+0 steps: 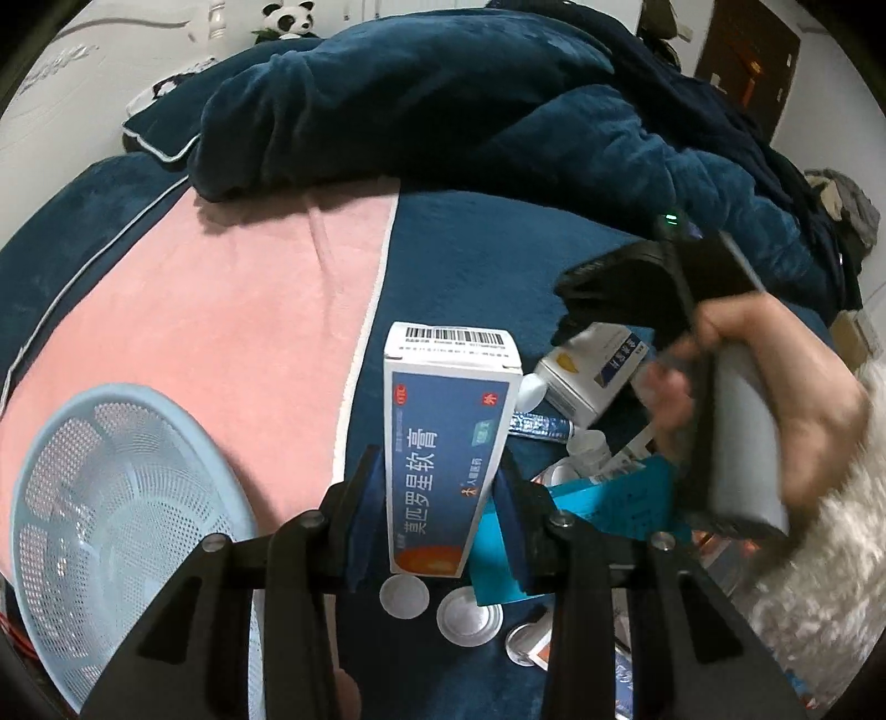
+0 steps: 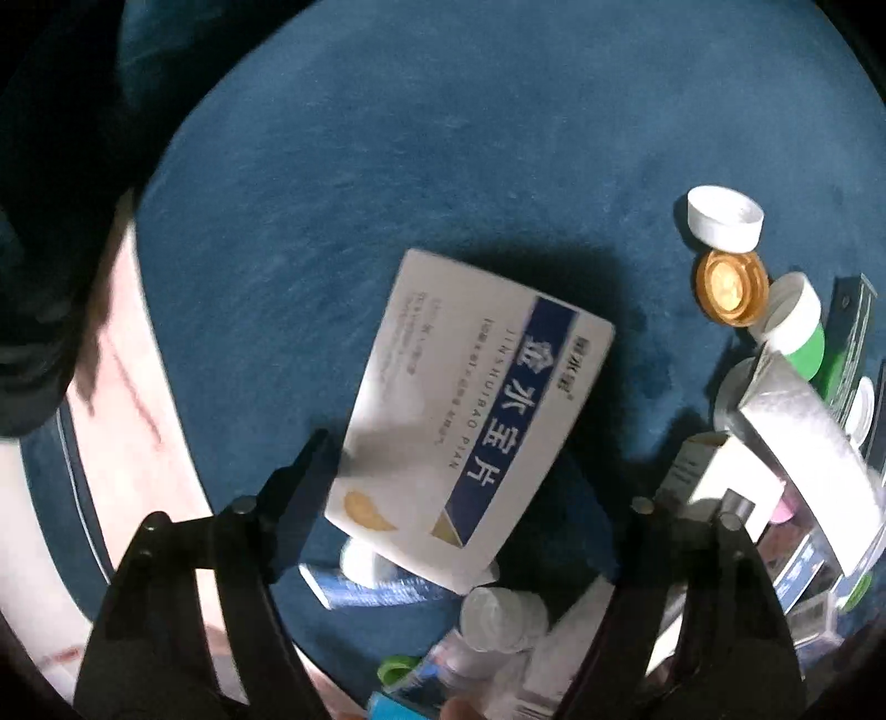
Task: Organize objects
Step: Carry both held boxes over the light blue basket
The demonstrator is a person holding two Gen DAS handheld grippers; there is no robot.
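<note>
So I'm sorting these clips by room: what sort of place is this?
Most likely a bedroom: a rumpled dark-blue plush duvet lies on a blue-and-pink bedsheet, with a panda soft toy by the wall.

Behind your work you have a rumpled dark blue plush blanket [image 1: 443,111] heaped across the bed. A pink towel-like sheet with a white border [image 1: 221,332] lies flat beneath it. A black-and-white panda soft toy [image 1: 288,19] sits at the far edge, near a white-piped dark blue pillow [image 1: 160,122].
</note>
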